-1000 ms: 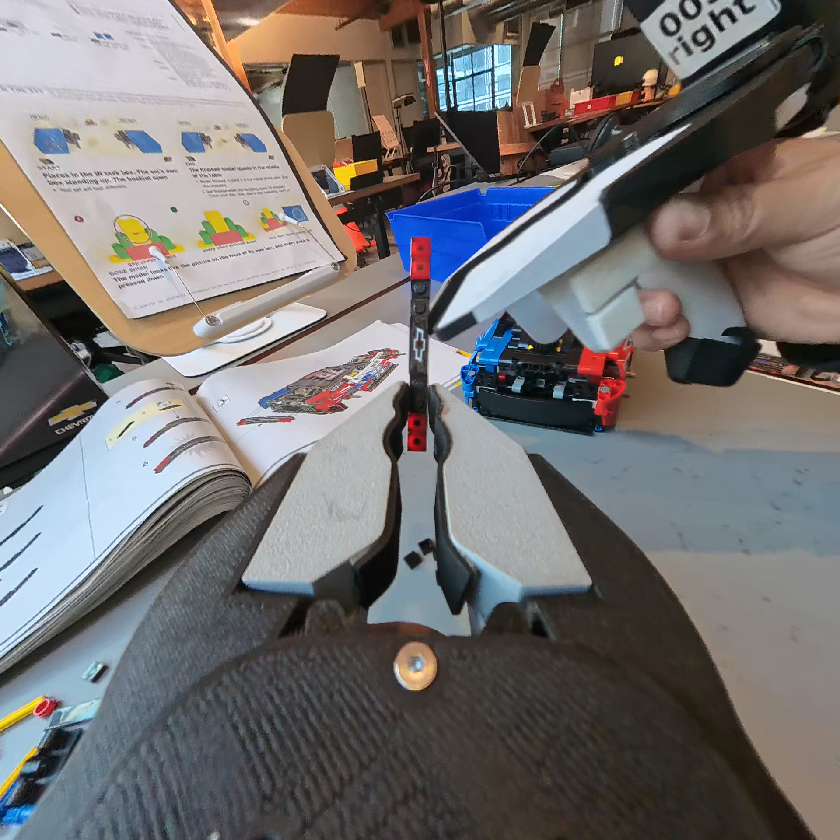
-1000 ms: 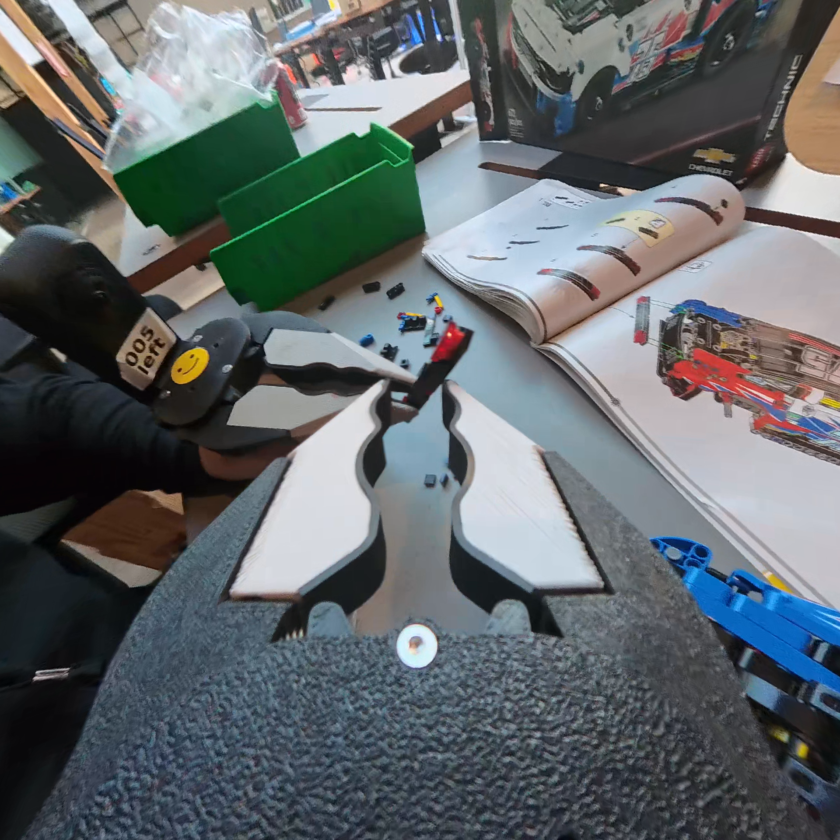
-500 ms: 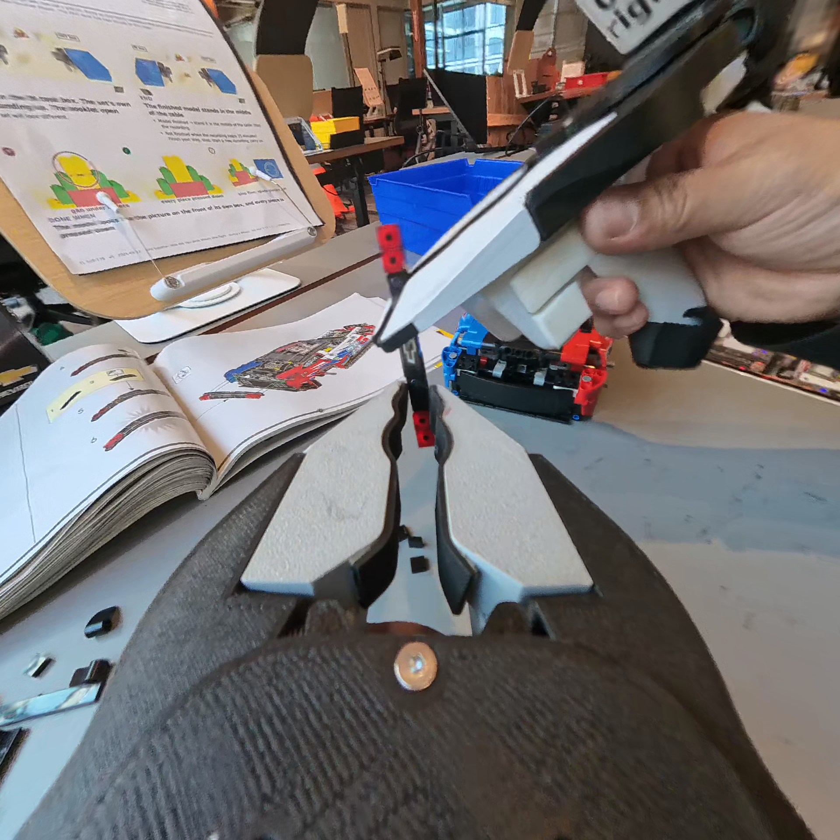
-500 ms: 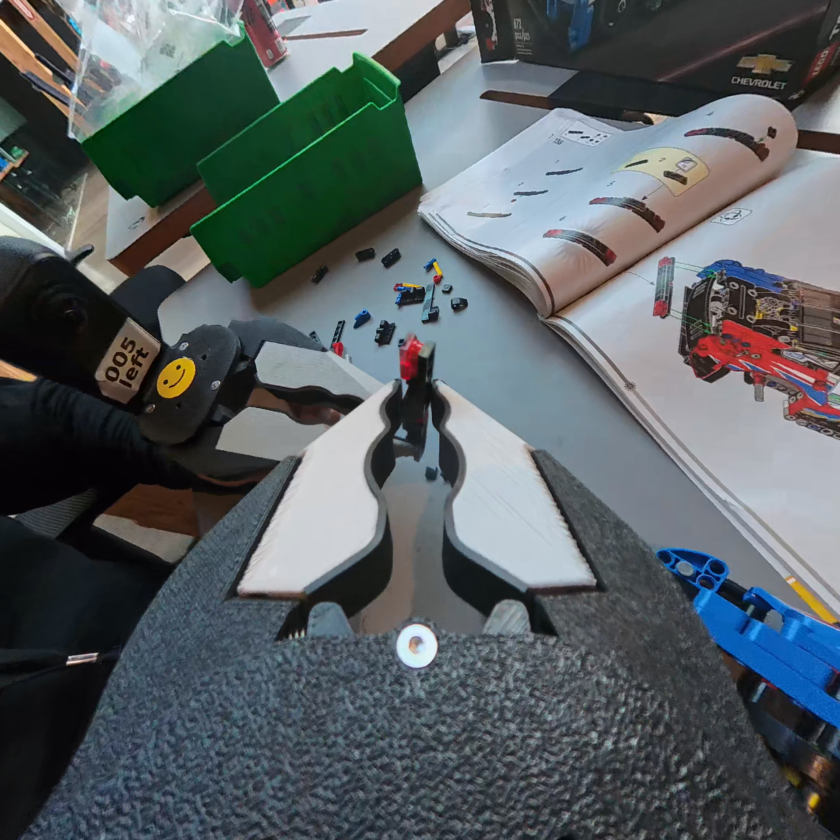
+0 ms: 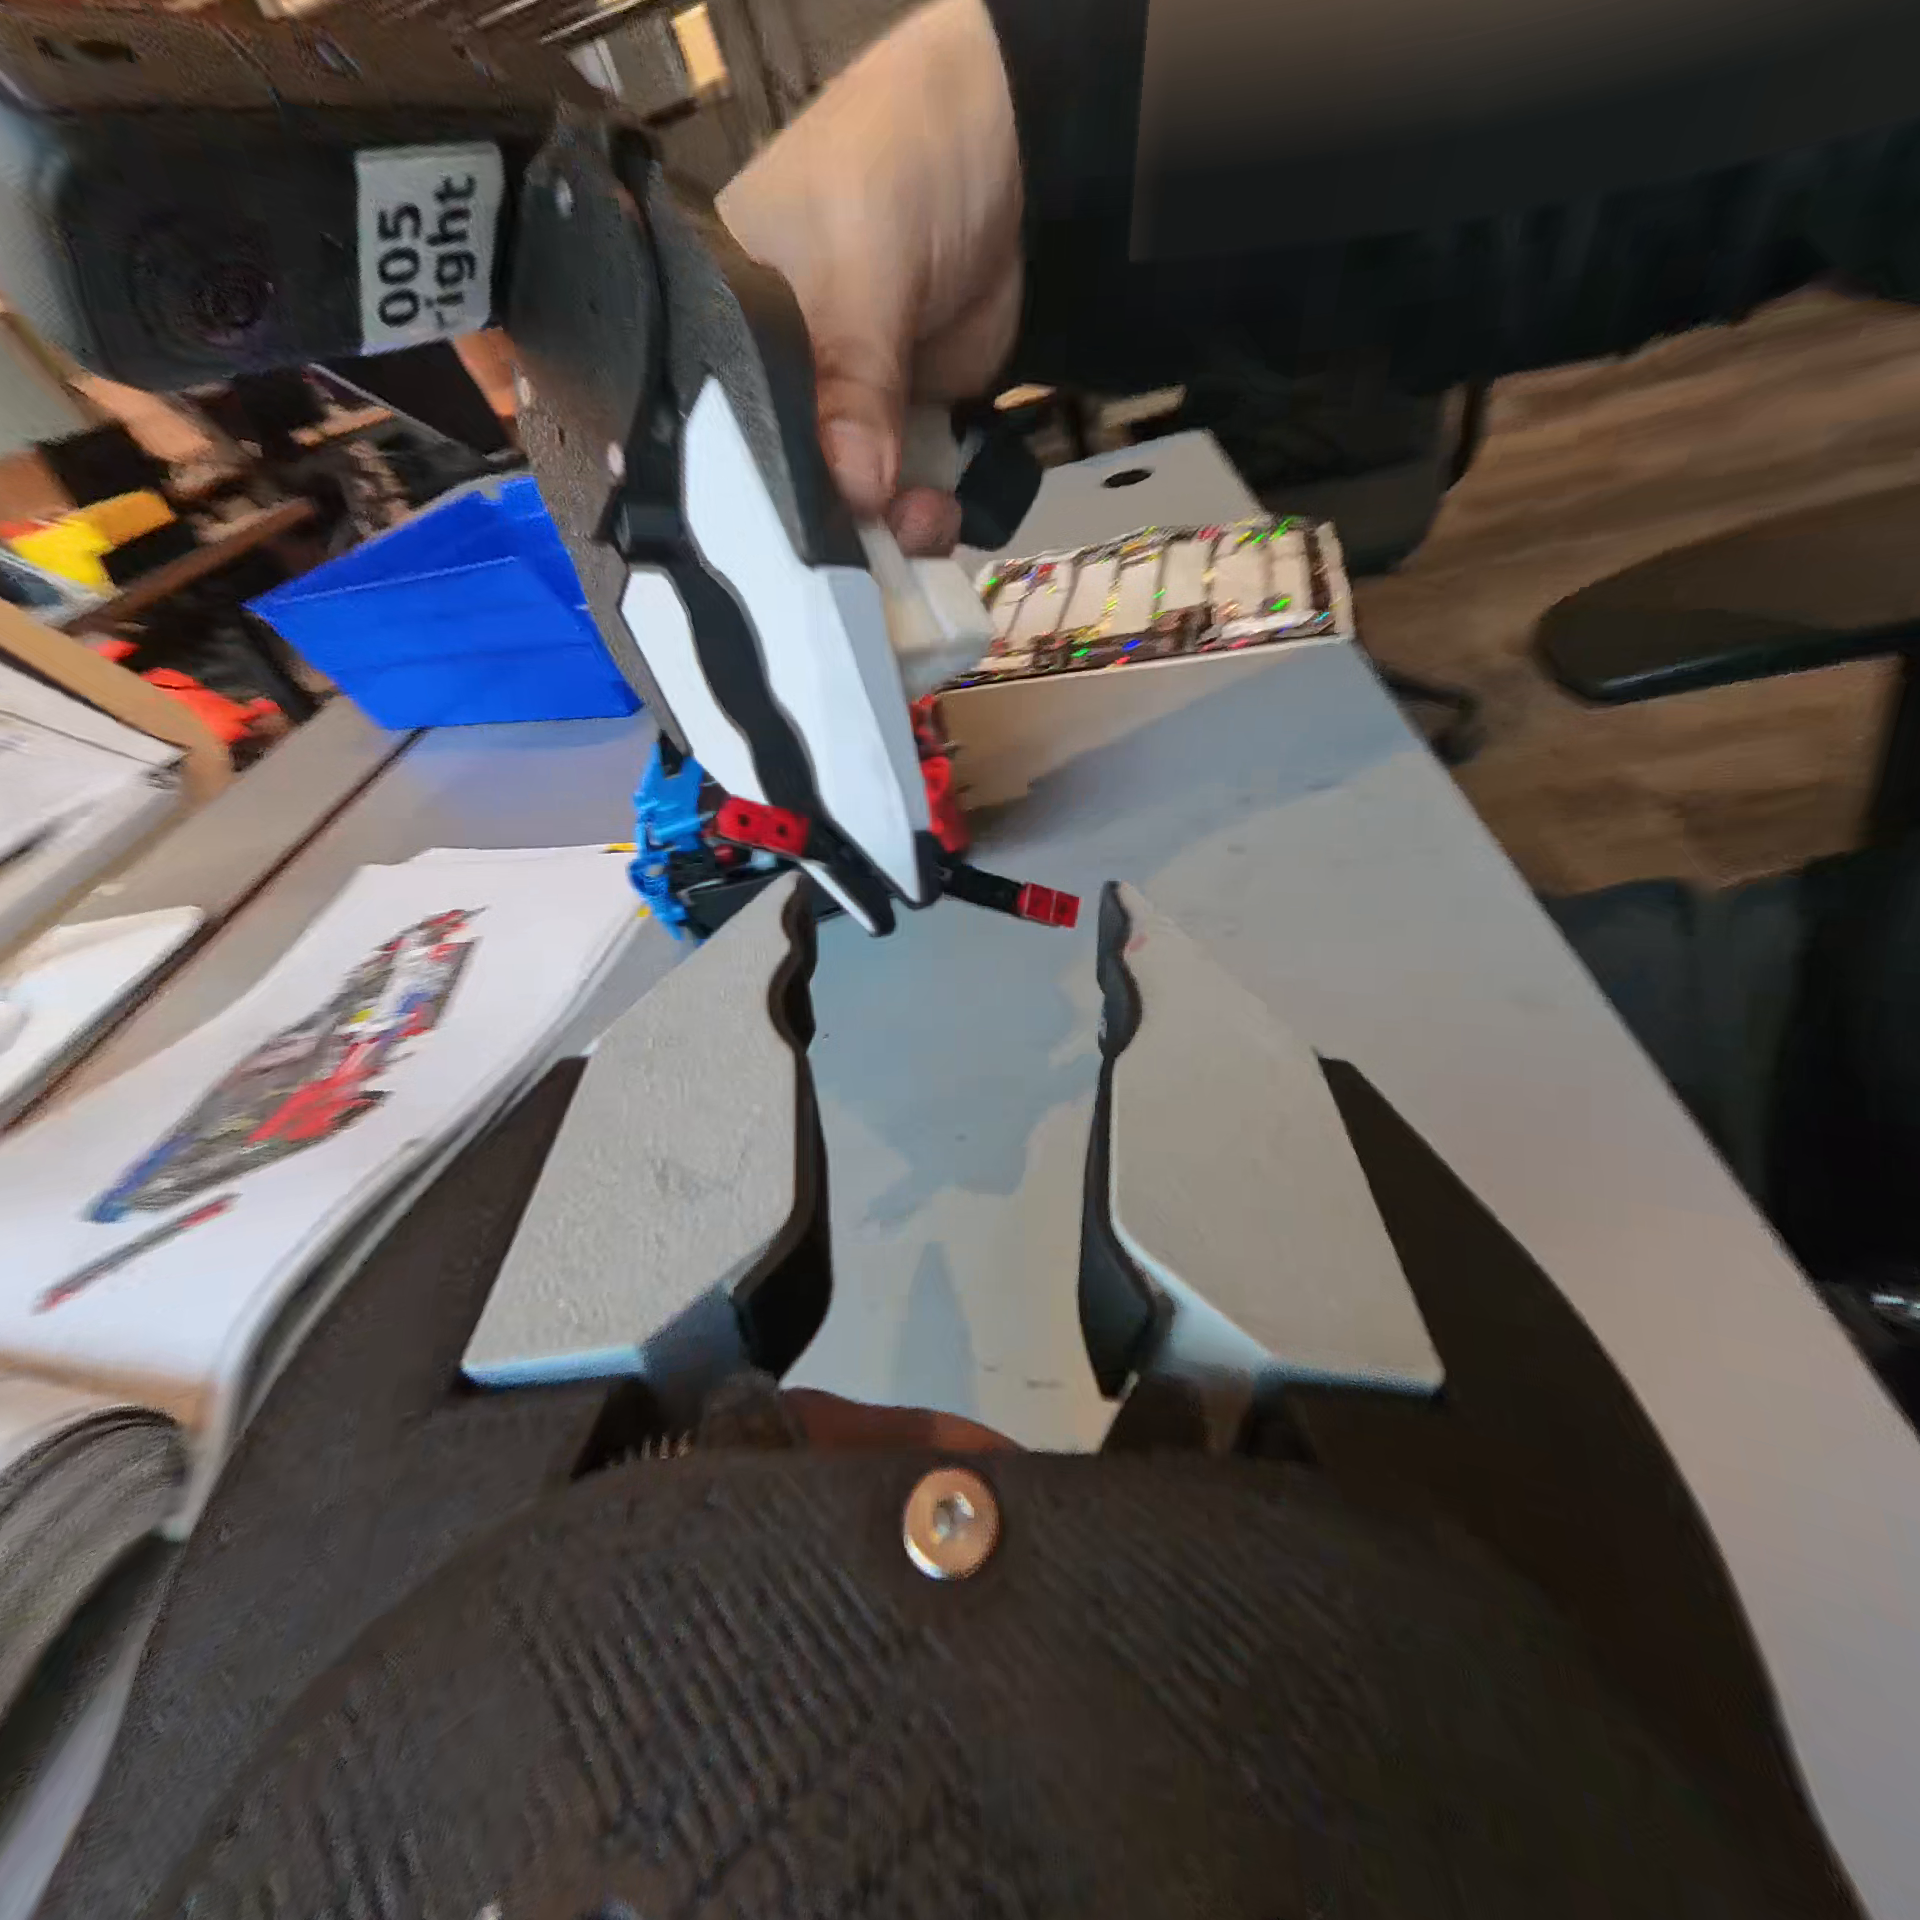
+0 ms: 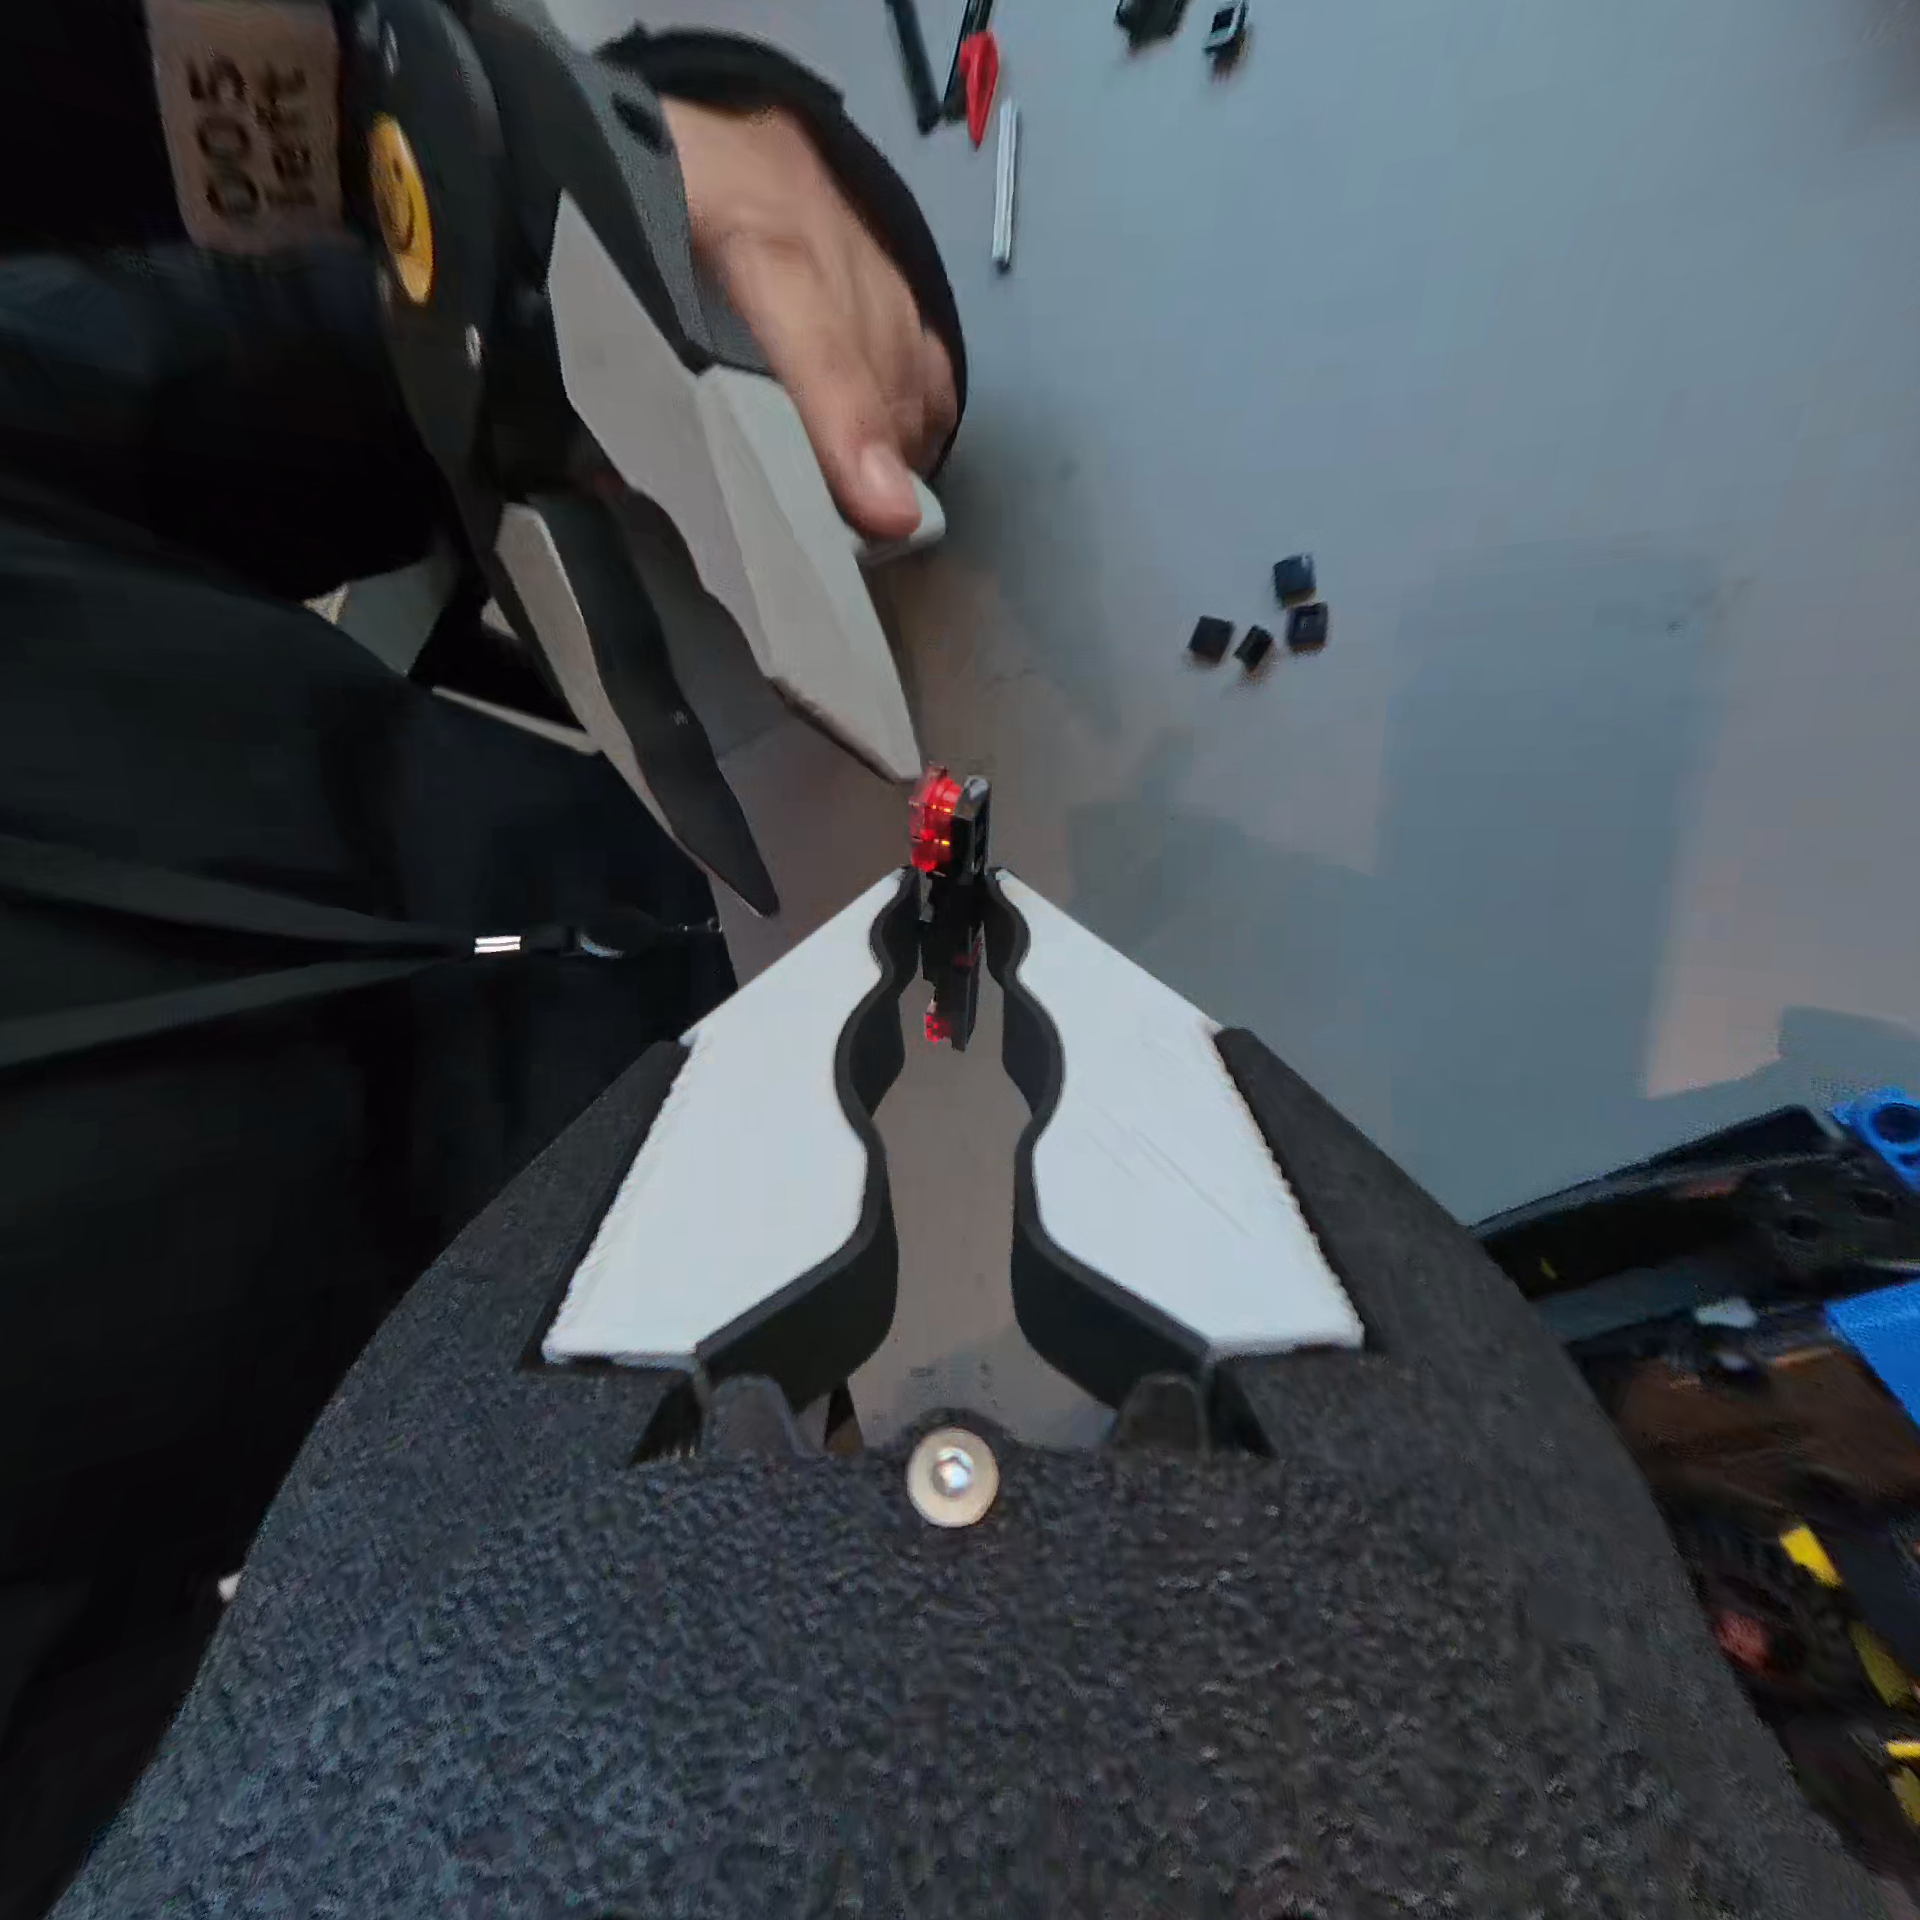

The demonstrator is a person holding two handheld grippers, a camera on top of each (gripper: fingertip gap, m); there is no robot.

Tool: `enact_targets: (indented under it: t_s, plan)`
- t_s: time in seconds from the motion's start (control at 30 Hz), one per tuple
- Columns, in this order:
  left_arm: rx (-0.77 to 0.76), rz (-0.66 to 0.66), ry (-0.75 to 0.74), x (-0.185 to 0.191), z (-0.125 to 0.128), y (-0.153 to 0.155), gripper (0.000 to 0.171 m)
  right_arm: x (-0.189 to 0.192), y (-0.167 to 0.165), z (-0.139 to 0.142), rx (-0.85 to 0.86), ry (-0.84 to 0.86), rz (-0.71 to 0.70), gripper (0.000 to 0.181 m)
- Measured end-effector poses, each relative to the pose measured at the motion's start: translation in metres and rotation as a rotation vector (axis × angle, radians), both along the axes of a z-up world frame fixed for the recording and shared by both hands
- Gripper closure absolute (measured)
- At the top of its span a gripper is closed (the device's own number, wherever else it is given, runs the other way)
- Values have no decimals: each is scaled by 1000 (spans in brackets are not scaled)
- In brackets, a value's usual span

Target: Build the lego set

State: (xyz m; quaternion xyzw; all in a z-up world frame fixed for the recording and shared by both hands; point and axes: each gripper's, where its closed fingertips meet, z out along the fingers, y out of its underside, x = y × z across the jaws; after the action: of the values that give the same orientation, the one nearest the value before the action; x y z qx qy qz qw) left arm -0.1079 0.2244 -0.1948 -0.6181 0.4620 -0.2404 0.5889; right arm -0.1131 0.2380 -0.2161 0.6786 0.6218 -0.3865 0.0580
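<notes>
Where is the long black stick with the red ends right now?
The black stick with red ends is pinched in the right gripper, up above the grey table, just past the open left gripper.

Open booklet [image 5: 312, 1039] lies left of the model [image 5: 675, 842] on the table [image 5: 1299, 935]; bin [image 5: 436, 613] behind the model.

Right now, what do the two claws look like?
Both claws, left and right, have pale grey, pointed fingers with wavy black inner pads, on a bumpy black body with one silver screw. Each body carries a small label; the left has a yellow smiley sticker. The person wears black sleeves.
</notes>
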Motion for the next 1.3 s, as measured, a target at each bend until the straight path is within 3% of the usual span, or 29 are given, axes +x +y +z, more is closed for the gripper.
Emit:
enact_targets:
  t_s: [0.1, 0.2, 0.57, 0.77, 0.97, 1.1, 1.3]
  plan:
    - [-172, -8, -25, -14, -9, 5, 121, 8, -15, -11, -25, -56, 85, 171]
    - [-299, -22, -35, -22, -19, 8, 134, 14, -25, -24, 12, -88, 152, 171]
    - [-583, -131, -23, 0, -37, -9, 163, 15, -44, -47, 61, -114, 318, 170]
    - [-697, -14, -73, -11, -44, 8, 164, 19, -19, -41, 187, -29, 117, 157]
    - [-788, 50, -121, -18, -49, 16, 164, 41, -6, -36, 510, 172, -127, 152]
    - [-826, 63, -141, -18, -52, 18, 164, 32, -4, -39, 787, 268, -235, 143]
    - [-885, 66, -177, -18, -53, 18, 164, 16, 6, -39, 1127, 314, -246, 159]
